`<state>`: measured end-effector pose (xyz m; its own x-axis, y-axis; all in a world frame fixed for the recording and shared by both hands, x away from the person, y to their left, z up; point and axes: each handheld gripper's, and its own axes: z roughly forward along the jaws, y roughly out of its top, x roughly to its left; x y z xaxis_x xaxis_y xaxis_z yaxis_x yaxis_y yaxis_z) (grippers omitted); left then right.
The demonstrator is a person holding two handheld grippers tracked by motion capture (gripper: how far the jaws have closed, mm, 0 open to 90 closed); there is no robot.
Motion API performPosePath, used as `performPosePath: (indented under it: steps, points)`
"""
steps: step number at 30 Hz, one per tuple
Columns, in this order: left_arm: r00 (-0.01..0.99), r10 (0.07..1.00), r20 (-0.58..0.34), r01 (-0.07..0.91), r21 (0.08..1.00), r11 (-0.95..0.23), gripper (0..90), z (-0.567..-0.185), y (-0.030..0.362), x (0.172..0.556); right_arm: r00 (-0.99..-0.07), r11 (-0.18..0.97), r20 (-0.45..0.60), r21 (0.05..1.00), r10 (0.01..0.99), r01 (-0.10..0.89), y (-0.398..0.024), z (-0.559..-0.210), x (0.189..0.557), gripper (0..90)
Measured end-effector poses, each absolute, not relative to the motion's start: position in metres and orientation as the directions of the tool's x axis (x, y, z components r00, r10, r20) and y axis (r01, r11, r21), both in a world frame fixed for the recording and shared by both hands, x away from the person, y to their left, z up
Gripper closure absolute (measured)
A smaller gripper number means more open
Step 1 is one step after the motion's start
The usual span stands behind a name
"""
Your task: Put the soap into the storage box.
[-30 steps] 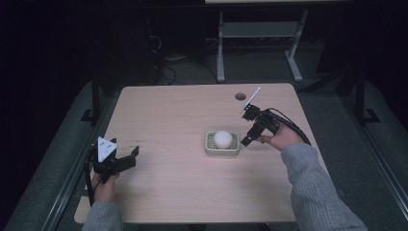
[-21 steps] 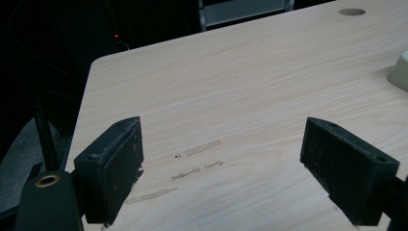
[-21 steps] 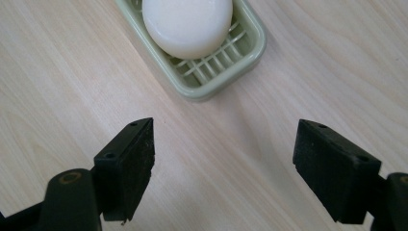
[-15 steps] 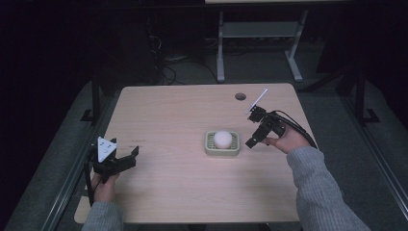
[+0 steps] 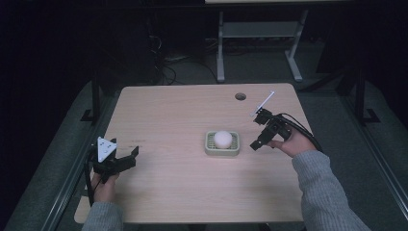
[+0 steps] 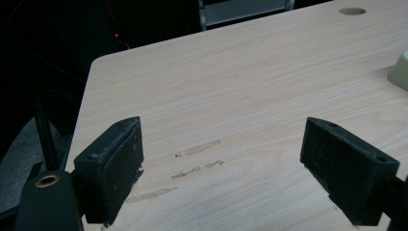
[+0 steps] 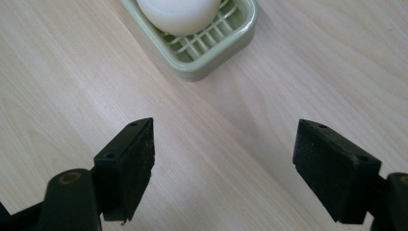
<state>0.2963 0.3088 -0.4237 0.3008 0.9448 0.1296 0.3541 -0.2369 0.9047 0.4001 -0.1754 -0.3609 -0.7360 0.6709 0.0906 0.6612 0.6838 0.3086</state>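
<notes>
Here, a pale green soap dish (image 5: pixel 222 144) sits on the wooden table (image 5: pixel 183 115), right of the table's middle, with a white bar of soap (image 5: pixel 223 139) lying on its slatted floor. In the right gripper view the dish (image 7: pixel 211 45) is at the top, soap (image 7: pixel 179 12) on its grid, one rounded corner pointing toward the jaws.

Right gripper (image 5: pixel 257 143): just right of the dish, close to its right edge but apart from it. Jaws spread wide and empty; bare table between them in its own view (image 7: pixel 223 168). The person's hand (image 5: pixel 293 142) holds it from the dish's right, and a thin white rod rises from its far end.

Left gripper (image 5: pixel 130 156): well apart from the dish, to its left and nearer the person, close to the table's left edge. Jaws released, wide, nothing between them (image 6: pixel 221 168). A sliver of the dish (image 6: pixel 400 72) shows at the right border of that view. Faint smudges mark the wood between the jaws.

A round hole (image 5: pixel 240 96) lies beyond the dish, toward the table's far edge.
</notes>
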Motion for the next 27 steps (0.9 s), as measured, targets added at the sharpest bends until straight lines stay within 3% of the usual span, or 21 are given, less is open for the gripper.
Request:
performPosePath:
  steps: [27]
  points:
    - [0.305,0.943,0.134,0.357,0.902,-0.244,14.8,-0.424,0.307,0.296,-0.707,0.648,0.102,0.323,0.700,0.689,-0.209,-0.377,0.377,22.3]
